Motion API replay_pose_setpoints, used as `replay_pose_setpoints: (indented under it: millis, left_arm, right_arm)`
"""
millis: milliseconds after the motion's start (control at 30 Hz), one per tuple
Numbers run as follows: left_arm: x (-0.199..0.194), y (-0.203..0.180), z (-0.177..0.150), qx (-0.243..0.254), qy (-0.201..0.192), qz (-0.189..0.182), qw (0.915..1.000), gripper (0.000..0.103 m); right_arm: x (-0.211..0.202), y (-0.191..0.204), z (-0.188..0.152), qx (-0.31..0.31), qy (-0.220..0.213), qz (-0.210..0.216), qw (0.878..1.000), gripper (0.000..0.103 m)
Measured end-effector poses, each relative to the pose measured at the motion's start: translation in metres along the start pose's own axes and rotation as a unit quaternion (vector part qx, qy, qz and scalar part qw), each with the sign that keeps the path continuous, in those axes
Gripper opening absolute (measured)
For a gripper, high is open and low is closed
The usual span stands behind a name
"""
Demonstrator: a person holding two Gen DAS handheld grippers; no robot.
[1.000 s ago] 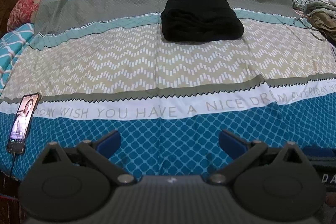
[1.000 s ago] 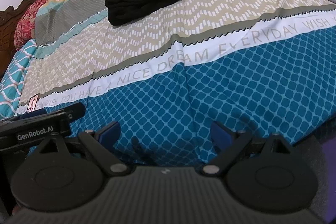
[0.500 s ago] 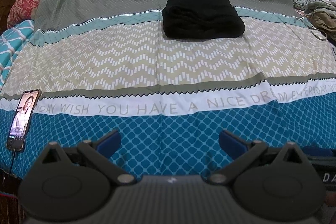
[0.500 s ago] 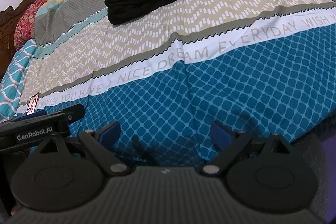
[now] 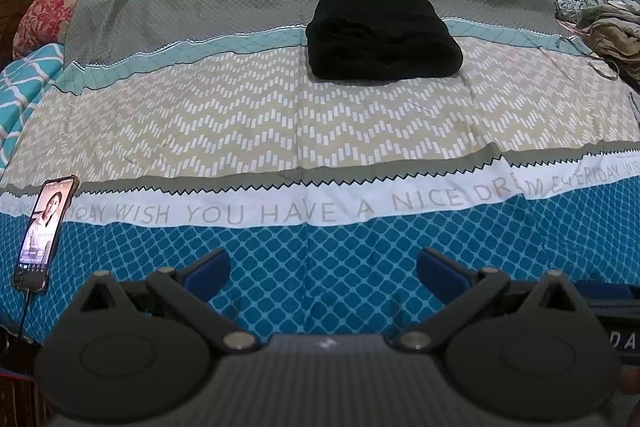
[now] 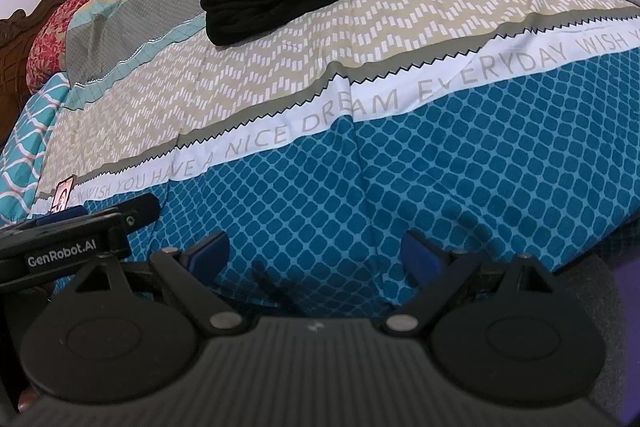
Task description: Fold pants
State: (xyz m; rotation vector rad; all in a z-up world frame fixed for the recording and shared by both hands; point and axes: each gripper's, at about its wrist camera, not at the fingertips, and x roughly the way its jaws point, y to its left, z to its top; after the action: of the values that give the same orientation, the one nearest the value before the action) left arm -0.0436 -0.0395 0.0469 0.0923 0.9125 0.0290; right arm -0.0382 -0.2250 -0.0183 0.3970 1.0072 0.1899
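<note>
The black pants (image 5: 383, 37) lie far up the bed at about 12 o'clock from the left claw (image 5: 323, 269), well apart from it, and at about 11 o'clock from the right claw (image 6: 316, 254), also well apart. They are folded into a thick, neat, dark bundle that sits on the striped bedspread (image 5: 280, 115), across the line where the tan zigzag band meets the light blue band. Both claws hang over the blue part near the bed's edge with their blue fingers (image 5: 208, 269) spread wide and holding nothing, and a phone (image 5: 45, 233) lies at about 9 o'clock from the left claw.
</note>
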Motion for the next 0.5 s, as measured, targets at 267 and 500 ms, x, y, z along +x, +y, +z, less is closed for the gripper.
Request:
replay_pose_setpoints:
  millis: [267,500]
  left_arm:
    - [0.002,0.0008,-0.0007,0.001,0.003,0.0,1.0,0.103]
    - [0.0039,0.0034,-0.0012,-0.005,0.01,0.003,0.9999,0.103]
  right_arm:
    - [0.001,-0.0006,-0.0001,0.001,0.002,0.0,1.0,0.094]
    - [0.003,-0.0017,-0.0003,0.004,0.006,0.001,1.0,0.094]
